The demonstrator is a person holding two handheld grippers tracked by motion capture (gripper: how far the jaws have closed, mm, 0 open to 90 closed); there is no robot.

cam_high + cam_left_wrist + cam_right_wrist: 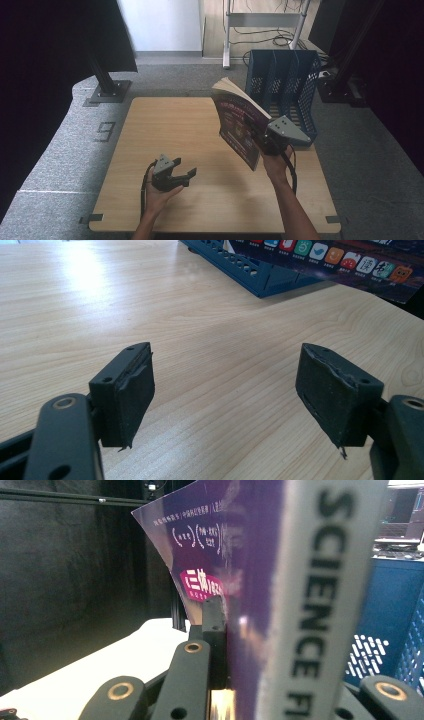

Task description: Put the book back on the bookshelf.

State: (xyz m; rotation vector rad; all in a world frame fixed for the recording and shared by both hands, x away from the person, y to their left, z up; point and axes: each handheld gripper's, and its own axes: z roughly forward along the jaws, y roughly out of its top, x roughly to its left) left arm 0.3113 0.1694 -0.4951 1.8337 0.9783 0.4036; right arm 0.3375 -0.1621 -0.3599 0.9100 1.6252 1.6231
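A purple-covered book [239,122] is held up off the wooden table [165,130], tilted, with its pale page edges on top. My right gripper [265,141] is shut on the book's spine edge. In the right gripper view the grey spine [320,595] reads "SCIENCE FI" and the purple cover [225,545] fills the space between the jaws. My left gripper [186,177] rests low over the table's front left, open, with nothing between its pads [131,390]. The book's back cover [340,260] shows at the top right of the left gripper view.
A blue slotted file rack [287,90] stands at the table's far right corner, just behind the book; its base [260,275] shows in the left gripper view. Black curtains hang left and right. A metal stand base [107,92] sits on the grey carpet.
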